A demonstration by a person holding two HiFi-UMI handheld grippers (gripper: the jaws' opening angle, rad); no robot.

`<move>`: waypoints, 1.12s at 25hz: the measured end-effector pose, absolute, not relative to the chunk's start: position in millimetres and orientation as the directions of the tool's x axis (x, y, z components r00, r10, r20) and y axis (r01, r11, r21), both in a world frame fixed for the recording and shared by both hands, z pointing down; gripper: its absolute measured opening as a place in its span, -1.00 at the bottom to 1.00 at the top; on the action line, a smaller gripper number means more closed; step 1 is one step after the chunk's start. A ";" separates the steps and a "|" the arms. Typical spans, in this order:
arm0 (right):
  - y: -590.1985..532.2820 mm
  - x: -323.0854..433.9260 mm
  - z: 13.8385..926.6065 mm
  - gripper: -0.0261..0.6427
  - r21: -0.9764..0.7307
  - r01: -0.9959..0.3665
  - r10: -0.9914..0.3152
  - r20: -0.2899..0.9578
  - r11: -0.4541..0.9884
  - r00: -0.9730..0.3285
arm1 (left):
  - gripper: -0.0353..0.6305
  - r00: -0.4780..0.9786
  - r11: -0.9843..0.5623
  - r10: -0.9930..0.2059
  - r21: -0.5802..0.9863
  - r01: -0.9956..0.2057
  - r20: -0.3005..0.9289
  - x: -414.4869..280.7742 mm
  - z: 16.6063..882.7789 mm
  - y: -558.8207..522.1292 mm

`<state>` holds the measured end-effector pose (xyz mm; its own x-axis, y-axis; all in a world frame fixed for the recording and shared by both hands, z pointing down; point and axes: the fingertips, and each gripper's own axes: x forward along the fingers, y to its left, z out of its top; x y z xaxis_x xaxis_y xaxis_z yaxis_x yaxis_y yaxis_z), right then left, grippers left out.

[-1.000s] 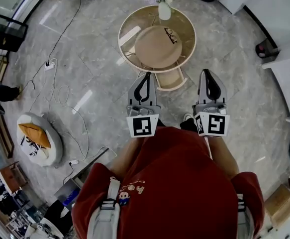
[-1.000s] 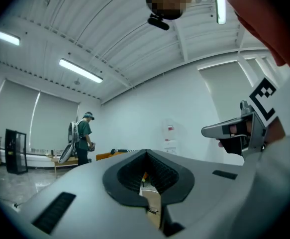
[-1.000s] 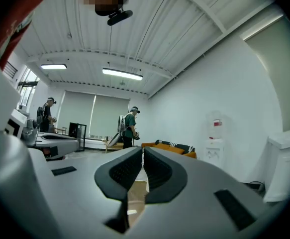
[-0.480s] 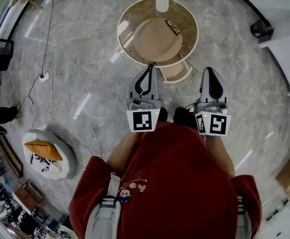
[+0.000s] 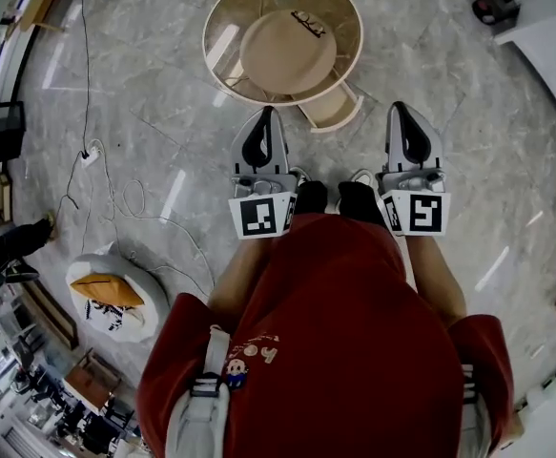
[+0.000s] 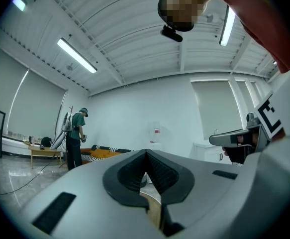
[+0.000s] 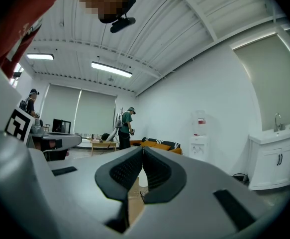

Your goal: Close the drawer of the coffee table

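Drawer [image 5: 330, 107], pale wood, open beneath coffee table [image 5: 209, 48] (left hand-held gripper [image 5: 265, 114] and right hand-held gripper [image 5: 399, 108] clenched, empty)

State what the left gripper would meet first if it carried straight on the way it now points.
Probably the coffee table: the left gripper aims at its near rim, left of the open drawer. Height is unclear from above, so it might pass over the table instead.

Left gripper [image 5: 263, 114] farther left of drawer [image 5: 333, 110].
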<state>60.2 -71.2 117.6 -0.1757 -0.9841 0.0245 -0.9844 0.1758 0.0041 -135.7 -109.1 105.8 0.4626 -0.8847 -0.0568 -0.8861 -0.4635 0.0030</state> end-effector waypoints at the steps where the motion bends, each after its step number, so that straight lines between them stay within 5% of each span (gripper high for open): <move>1: -71.1 65.1 124.9 -0.85 0.002 -0.985 -0.984 0.037 0.174 -0.174 | -0.86 0.473 -0.473 -0.880 -0.011 -0.881 -0.046 -131.0 110.7 -110.3; 5: -64.6 72.5 157.1 -0.86 -0.024 -0.986 -0.974 0.154 0.163 -0.165 | -0.86 0.541 -0.540 -0.841 -0.107 -0.835 0.018 -112.7 126.8 -109.8; 9: -66.7 69.5 223.8 -0.86 -0.022 -0.978 -0.949 0.240 0.205 -0.205 | -0.86 0.548 -0.550 -0.834 -0.036 -0.834 0.063 -93.6 182.2 -119.0; 17: -68.1 72.4 370.9 -0.86 -0.082 -0.983 -0.894 0.408 0.165 -0.184 | -0.86 0.636 -0.690 -0.679 -0.021 -0.724 0.366 -62.8 352.9 -102.6; 28: -20.1 74.1 623.8 -0.86 -0.115 -0.981 -0.785 0.588 0.159 -0.196 | -0.86 0.657 -0.741 -0.581 0.022 -0.671 0.481 -41.7 577.8 -66.3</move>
